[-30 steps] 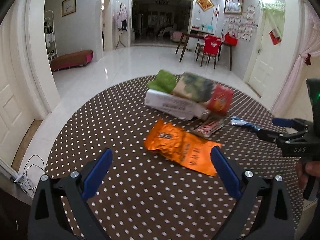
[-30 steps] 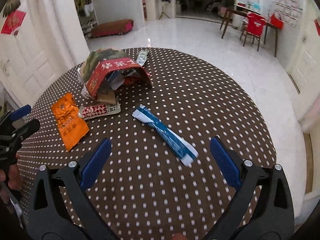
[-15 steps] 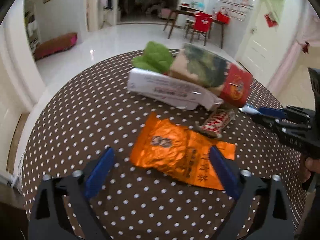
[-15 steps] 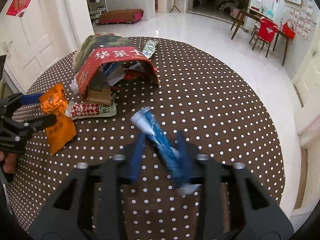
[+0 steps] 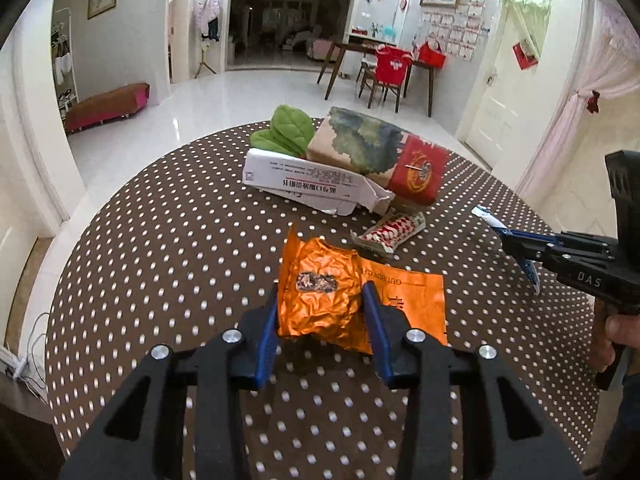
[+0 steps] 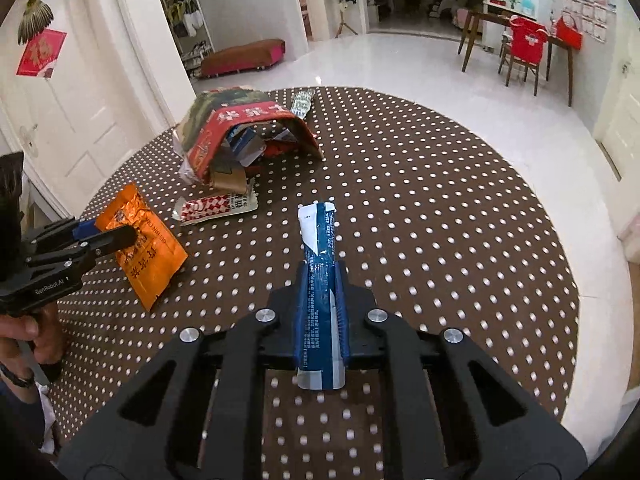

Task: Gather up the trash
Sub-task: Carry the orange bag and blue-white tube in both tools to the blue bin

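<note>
A crumpled orange foil packet (image 5: pixel 408 296) lies on the brown dotted round table (image 5: pixel 160 240). My left gripper (image 5: pixel 322 292) is closing on its near end, and the blue pads press into the bunched foil. In the right wrist view the same packet (image 6: pixel 152 264) sits between the left gripper's (image 6: pixel 108 232) fingers. My right gripper (image 6: pixel 321 268) is closing on a long blue and white wrapper (image 6: pixel 318 228), which sticks out ahead of the pads and behind them. In the left wrist view the right gripper (image 5: pixel 516 244) holds that wrapper (image 5: pixel 486 216) at the right.
A red and white wrapper (image 5: pixel 394 228) lies just past the orange packet. Behind it a printed paper bag (image 5: pixel 372 148) lies on its side with scraps inside (image 6: pixel 248 148), beside a torn white carton (image 5: pixel 308 184) and a green item (image 5: pixel 286 128). A clear wrapper (image 6: pixel 302 102) lies at the far edge.
Both grippers went from wide open to closed. The left came down onto the orange packet and crumpled its end; the right closed on the blue wrapper, which now points straight ahead.
</note>
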The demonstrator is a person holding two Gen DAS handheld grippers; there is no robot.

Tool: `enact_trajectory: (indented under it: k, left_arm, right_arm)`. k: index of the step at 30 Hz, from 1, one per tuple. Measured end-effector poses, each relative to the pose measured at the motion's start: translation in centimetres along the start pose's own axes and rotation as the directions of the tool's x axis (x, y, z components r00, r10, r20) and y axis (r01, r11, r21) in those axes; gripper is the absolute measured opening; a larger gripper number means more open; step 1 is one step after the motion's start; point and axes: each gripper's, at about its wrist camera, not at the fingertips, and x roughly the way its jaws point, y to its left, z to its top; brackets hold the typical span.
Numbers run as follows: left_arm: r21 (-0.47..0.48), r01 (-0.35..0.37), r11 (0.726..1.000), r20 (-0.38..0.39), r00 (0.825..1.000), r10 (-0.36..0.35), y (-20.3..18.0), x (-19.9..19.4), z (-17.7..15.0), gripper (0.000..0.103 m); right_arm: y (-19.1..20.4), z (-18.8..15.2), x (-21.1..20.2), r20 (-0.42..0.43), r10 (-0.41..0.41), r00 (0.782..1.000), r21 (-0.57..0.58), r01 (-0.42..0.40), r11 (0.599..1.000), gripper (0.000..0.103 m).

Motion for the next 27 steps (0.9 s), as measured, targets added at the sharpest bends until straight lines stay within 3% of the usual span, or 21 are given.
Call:
enact_trajectory:
  k: [11, 17, 27]
  left_arm:
    - [-0.058, 0.051, 0.997, 0.098, 0.994, -0.045, -2.7, -6.5, -4.0, 0.038]
    - [-0.003, 0.060, 0.998, 0.161, 0.985, -0.059, -6.4, -9.4, -1.7, 0.038]
    - [0.090, 0.092, 0.992, 0.223, 0.969, -0.110, -12.1, -10.5, 0.9, 0.038]
  right_arm:
    - [-0.6, -2.2, -6.1, 0.100, 0.036, 0.994, 0.048, -0.041, 0.998, 0.013]
    - [-1.9, -2.3, -10.3, 0.180, 0.038, 0.983, 0.072, -0.052, 0.996, 0.013]
    - [-4.6, -3.0, -14.6, 0.261, 0.010, 0.965, 0.121, -0.042, 0.992, 0.013]
